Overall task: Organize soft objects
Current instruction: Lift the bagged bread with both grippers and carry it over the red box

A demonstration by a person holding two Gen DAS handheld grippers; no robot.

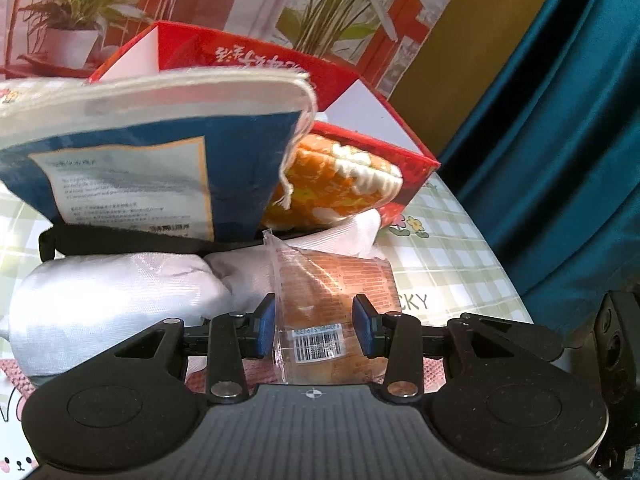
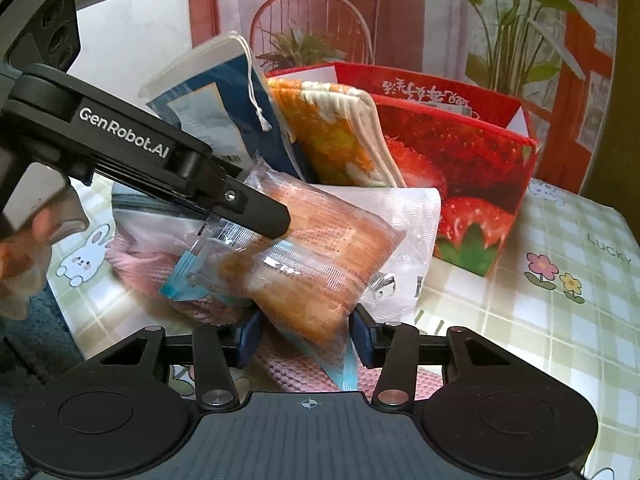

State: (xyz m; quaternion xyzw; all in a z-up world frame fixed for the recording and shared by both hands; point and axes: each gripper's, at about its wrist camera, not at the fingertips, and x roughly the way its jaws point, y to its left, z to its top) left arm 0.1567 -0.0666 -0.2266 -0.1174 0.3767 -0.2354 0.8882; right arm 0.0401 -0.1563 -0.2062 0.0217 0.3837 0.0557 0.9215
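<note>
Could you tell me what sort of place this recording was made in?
Probably a home table: a checked tablecloth with cartoon flowers, a strawberry-print box holding soft goods, and a teal curtain beside it.

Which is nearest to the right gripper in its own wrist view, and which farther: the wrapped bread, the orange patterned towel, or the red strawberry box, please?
1. Wrapped bread: between the right gripper fingers, also held by the left gripper.
2. Orange patterned towel: behind the bread, standing in the box.
3. Red strawberry box: farthest, back right on the checked tablecloth.
</note>
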